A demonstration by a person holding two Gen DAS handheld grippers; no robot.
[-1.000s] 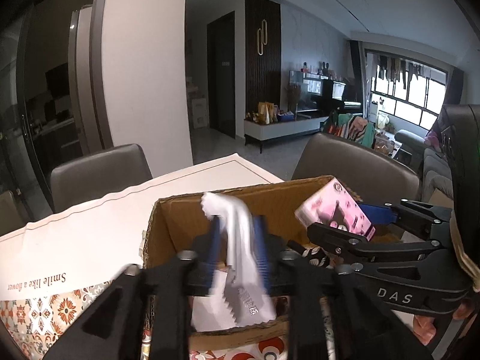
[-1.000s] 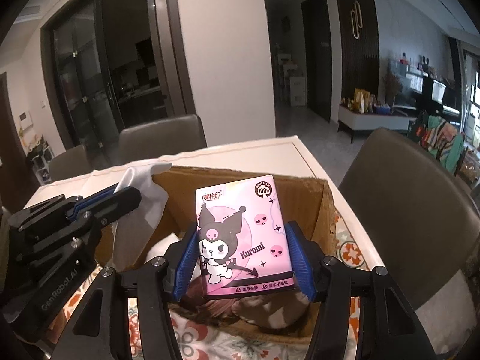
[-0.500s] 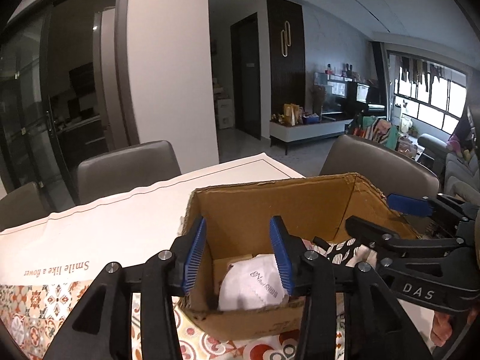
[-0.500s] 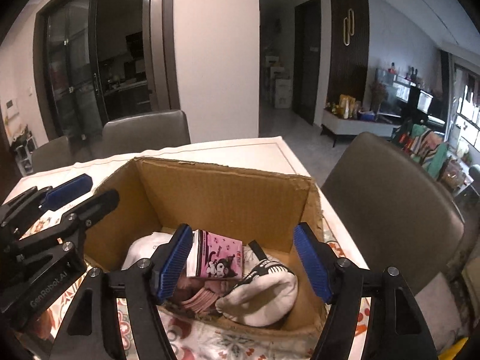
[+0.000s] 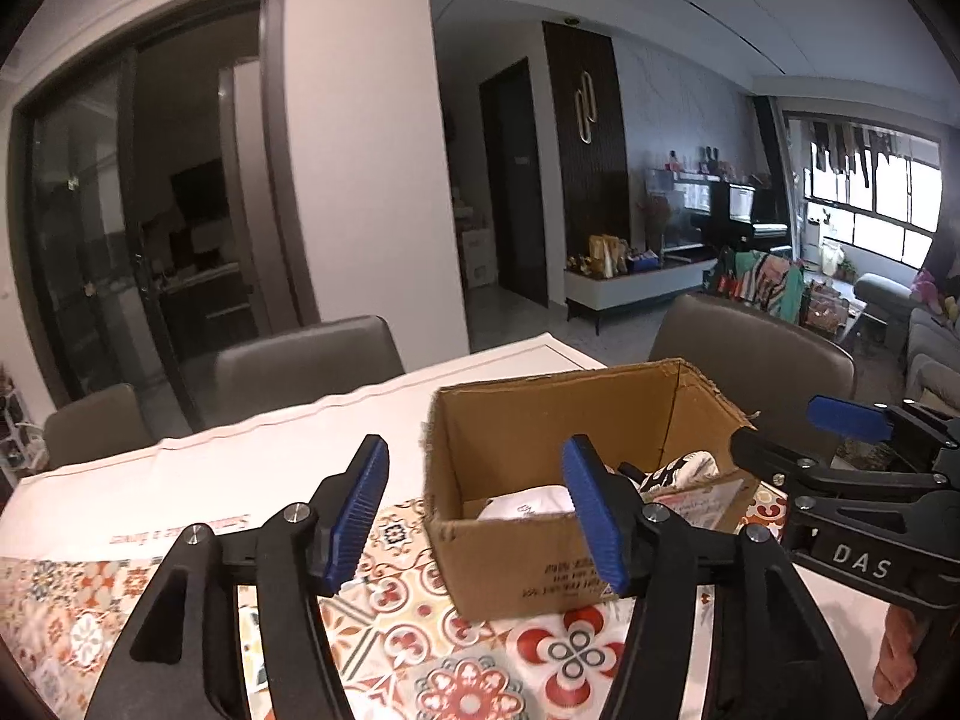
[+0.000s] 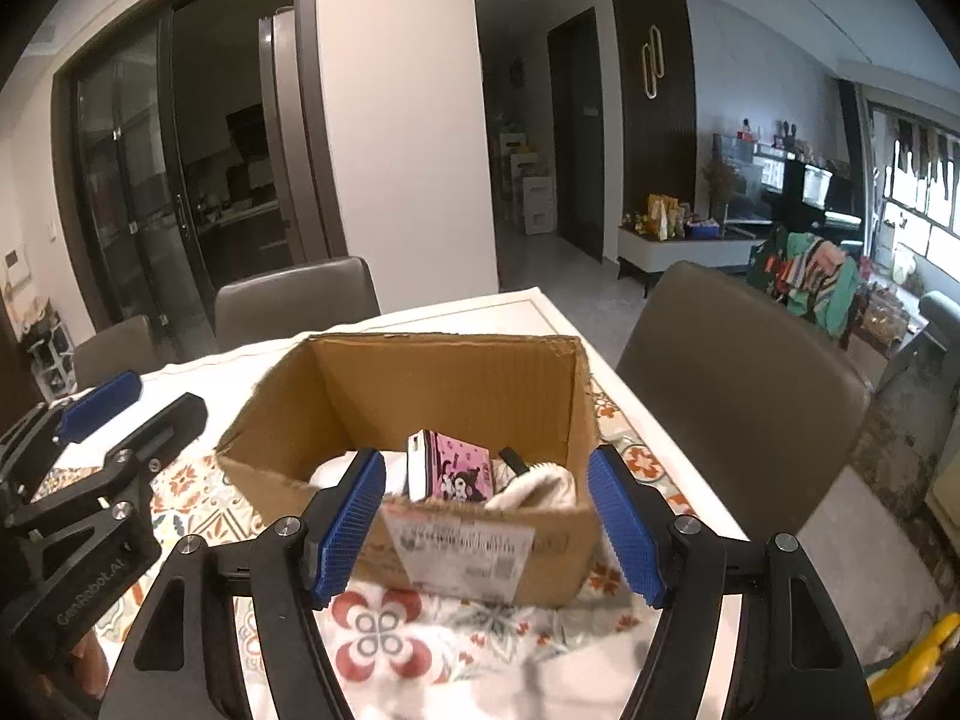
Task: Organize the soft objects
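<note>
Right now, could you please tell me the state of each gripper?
Left gripper: jaws opening, nothing between them.
Right gripper: open and empty, in front of the brown cardboard box.

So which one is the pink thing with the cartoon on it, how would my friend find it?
Look at the table with the flowery patterned cloth, then at the open cardboard box standing on it. Inside, near the front wall, the pink packet sticks up between soft white things. It is the only pink, flat-sided one, with a black-and-white cartoon character on its face.
</note>
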